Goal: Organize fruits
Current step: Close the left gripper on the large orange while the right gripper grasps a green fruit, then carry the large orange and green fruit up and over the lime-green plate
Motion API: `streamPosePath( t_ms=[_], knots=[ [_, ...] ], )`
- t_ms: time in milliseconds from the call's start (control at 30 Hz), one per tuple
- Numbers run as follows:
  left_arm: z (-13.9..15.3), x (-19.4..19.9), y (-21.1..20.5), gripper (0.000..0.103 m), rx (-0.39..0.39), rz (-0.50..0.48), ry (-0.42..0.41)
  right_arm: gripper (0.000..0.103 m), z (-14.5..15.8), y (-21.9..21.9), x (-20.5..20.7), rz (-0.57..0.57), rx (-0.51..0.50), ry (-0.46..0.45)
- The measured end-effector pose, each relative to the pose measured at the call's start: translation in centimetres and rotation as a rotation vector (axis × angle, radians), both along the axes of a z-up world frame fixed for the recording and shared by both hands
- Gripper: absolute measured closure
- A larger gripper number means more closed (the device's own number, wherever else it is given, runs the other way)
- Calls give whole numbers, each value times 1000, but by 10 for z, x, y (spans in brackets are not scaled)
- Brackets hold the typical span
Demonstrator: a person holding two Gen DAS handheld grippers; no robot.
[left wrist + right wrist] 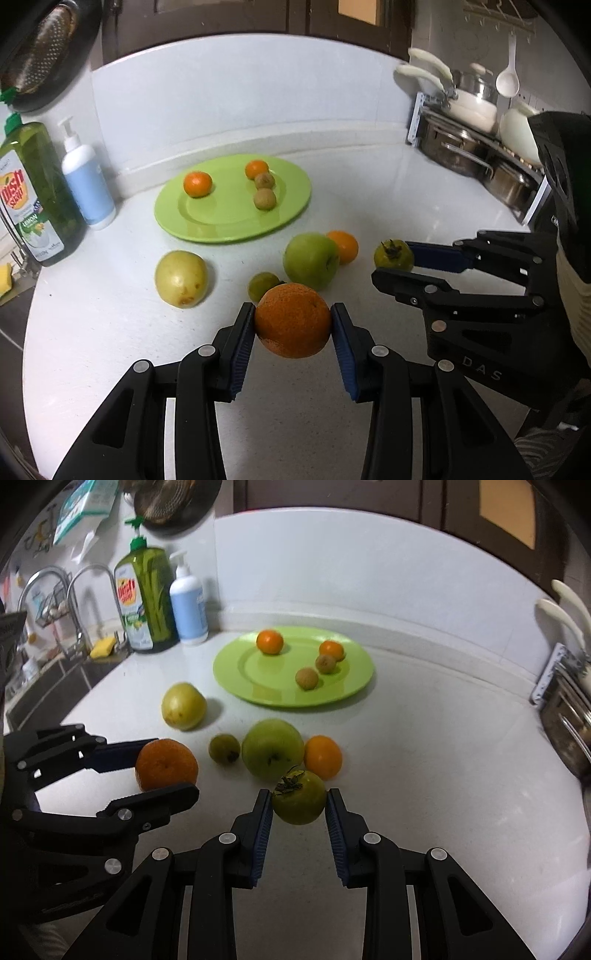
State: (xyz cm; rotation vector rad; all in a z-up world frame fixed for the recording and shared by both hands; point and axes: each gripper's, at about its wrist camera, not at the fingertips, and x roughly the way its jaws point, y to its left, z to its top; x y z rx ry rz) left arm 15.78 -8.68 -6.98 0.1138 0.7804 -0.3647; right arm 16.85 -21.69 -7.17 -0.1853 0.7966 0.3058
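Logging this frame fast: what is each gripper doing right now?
Left gripper: closed on the large orange.
Right gripper: closed on the green persimmon.

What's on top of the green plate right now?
The round lime-green plate carries four fruits: two small orange mandarins and two small brownish round fruits. Nothing else shows on it; the patches under each fruit are hidden.

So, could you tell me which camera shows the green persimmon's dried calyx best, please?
The right wrist view: the green persimmon sits close and central between the right gripper's fingers, calyx facing the lens. The left wrist view shows it smaller and farther off.
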Motion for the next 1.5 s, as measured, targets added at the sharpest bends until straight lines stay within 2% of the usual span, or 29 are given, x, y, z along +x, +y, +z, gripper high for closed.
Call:
streamPosePath(
  t_ms=[367, 700, 967, 1167, 1500],
  knots=[
    [33, -7, 12, 62, 7, 31, -88, 72, 32, 2, -16, -59, 41, -80],
    [58, 1, 25, 62, 9, 60, -136, 72, 56, 9, -12, -81, 74, -137],
    [71, 26, 35, 62, 7, 73, -143, 72, 68, 22, 13, -67, 110, -136],
    [75, 52, 45, 62, 32, 74, -158, 72, 70, 39, 42, -41, 102, -123],
    [63, 110, 55, 62, 51, 67, -91, 72, 61, 60, 106, 10, 79, -56]
  ],
)
